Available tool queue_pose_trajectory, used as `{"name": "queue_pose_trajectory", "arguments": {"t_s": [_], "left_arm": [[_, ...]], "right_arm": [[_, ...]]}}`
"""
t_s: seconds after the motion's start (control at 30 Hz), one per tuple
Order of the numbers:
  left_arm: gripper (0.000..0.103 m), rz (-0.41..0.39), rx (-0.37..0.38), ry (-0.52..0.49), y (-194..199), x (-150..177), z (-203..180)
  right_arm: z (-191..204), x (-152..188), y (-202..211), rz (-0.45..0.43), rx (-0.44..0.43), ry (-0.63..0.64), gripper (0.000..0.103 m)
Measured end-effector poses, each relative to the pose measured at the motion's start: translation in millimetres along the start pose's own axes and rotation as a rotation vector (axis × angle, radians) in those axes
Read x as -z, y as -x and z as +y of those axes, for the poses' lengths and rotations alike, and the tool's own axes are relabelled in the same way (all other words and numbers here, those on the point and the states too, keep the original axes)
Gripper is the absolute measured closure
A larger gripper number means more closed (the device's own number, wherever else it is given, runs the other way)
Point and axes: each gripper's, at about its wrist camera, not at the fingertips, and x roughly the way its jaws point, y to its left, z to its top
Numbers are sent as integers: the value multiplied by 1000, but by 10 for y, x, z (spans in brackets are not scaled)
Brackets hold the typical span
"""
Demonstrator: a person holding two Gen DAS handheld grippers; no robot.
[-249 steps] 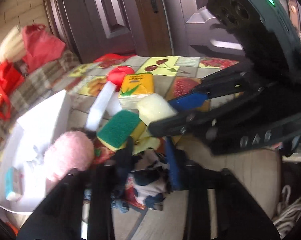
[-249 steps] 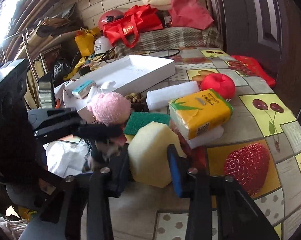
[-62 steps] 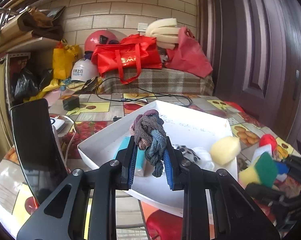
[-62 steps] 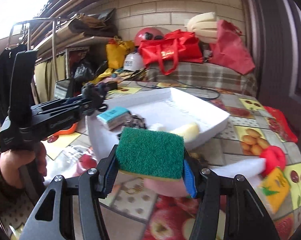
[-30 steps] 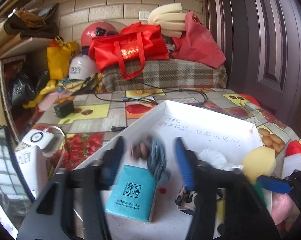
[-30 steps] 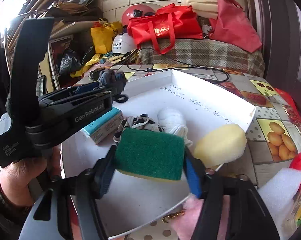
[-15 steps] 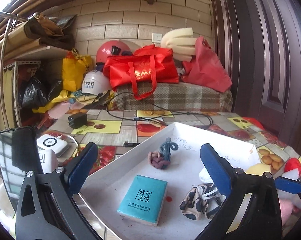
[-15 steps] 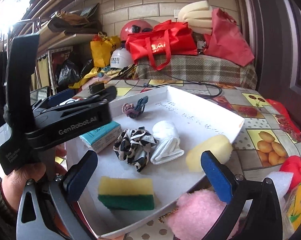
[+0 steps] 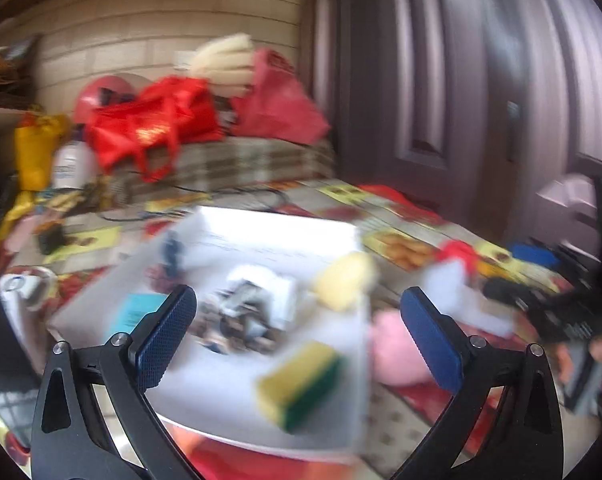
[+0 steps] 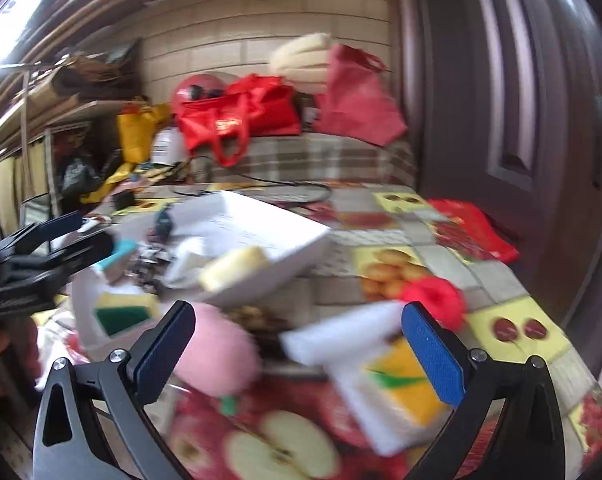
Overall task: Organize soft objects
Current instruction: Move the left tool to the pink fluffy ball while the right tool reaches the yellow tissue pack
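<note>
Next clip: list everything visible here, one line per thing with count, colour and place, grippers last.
tray: 1, white, on the table
sponge: 1, yellow and green, in the tray's near corner
foam block: 1, pale yellow, in the tray at its right edge
tissue pack: 1, teal, in the tray, left
patterned cloth: 1, black and white, in the tray, blurred
pink ball: 1, fluffy, on the table outside the tray
white foam bar: 1, on the table
yellow tissue pack: 1, on the table
red ball: 1, on the table
left hand-held gripper: open, empty
right hand-held gripper: open, empty
</note>
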Motion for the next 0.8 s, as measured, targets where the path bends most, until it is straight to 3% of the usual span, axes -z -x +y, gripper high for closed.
{"name": "queue_pose_trajectory", "arguments": {"t_s": [0.1,0.27,0.33,0.5,0.53,0.57,0.8], "left_arm": [[0,68,115,-100,-54,30,-342],[0,141,158,-198,-188,54,-737],[0,154,149,-206,-240,49,-796],[0,206,98,-204,-391,53,-856],[0,212,91,-200,-424,46,-854],[0,214,86,-196,-441,40,-849],[0,222,29,-187,-504,42,-845]], "right_arm": [[-325,44,-73,92,-15,-16,0],[-559,94,-190,180,-91,-73,0],[-560,118,-325,248,-87,-77,0],[-462,125,-386,275,-64,-27,0],[-451,134,-389,279,-61,-14,3],[-425,142,-391,283,-54,3,17],[-492,114,-300,221,-39,-3,18]]}}
